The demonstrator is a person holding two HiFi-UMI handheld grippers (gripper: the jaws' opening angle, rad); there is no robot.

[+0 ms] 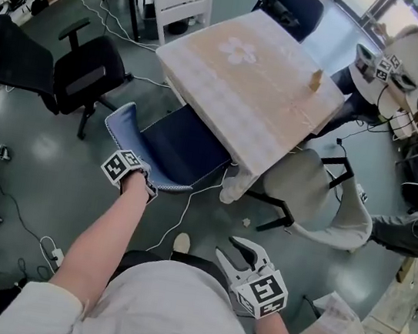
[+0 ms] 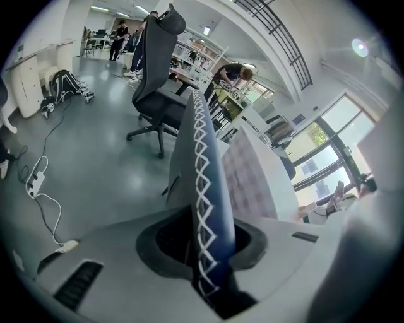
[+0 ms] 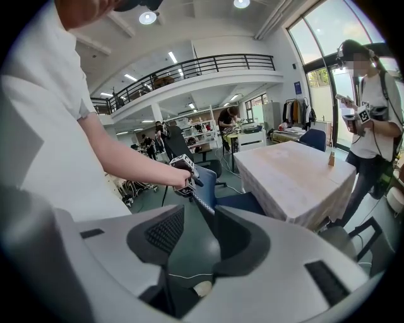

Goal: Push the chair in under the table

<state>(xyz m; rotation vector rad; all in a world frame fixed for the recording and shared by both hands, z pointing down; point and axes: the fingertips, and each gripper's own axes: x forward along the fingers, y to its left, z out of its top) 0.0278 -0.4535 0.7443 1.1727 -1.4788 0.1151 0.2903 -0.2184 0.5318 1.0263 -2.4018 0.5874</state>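
Blue chair (image 1: 180, 150): white-stitched rim; seat sat partly under desk (image 1: 280, 111).
Left gripper (image 1: 146, 186): fingers clamped that rim.
Right gripper (image 1: 246, 250): fingers stood apart, empty.

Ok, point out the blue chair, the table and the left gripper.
blue chair (image 1: 184, 151): head view, on its dark seat.
table (image 1: 260, 84): head view, on its bare top.
left gripper (image 1: 147, 188): head view, at its jaw tips.

Blue chair (image 1: 180, 149) sits partly under tan table (image 1: 270, 94).

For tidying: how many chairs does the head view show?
5: blue chair and grey chair nearest, white chair and dark chair beyond table, black office chair left. Others possibly hidden.
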